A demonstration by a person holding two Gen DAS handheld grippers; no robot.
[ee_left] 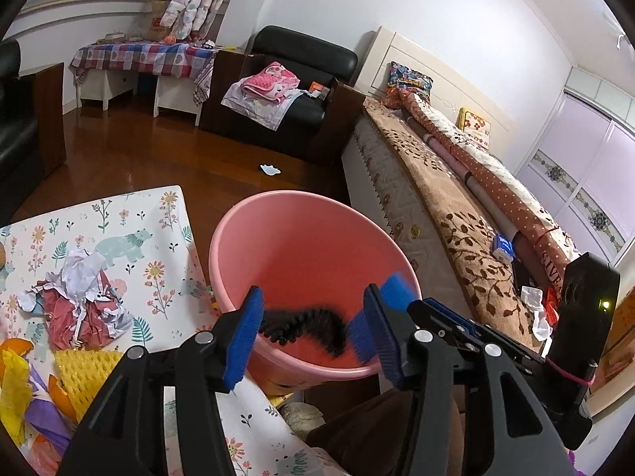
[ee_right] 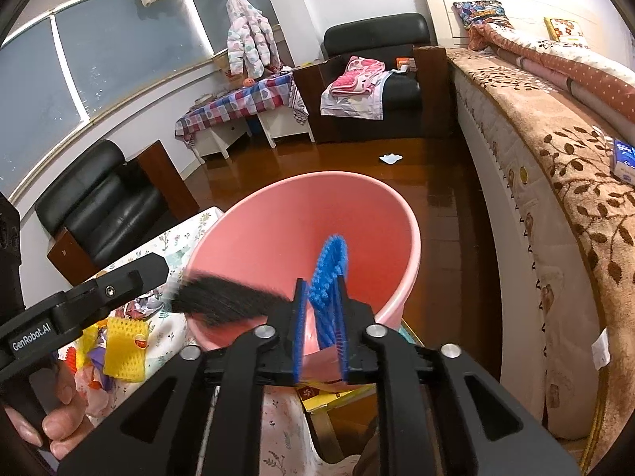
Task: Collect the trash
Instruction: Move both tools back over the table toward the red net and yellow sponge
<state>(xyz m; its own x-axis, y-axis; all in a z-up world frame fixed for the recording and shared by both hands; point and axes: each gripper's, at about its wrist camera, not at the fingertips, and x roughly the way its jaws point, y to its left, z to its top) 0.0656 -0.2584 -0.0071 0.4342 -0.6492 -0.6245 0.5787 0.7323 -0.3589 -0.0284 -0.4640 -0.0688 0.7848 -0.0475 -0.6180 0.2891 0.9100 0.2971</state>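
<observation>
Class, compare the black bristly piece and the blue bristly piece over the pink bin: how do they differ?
The black bristly piece is dark and lies sideways, blurred; the blue bristly piece is bright and stands more upright. The black piece is free between the left gripper's open jaws; the blue piece sits between the right gripper's narrower jaws, grip unclear. Both are over the pink bin's mouth.

Left tool [ee_left: 305,319] wide apart, right tool [ee_right: 321,317] narrowly parted, both angled down

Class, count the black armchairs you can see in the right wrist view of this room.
2: one black armchair at left below the window, another at the far wall beside the bed. Others may lie outside the view.
</observation>
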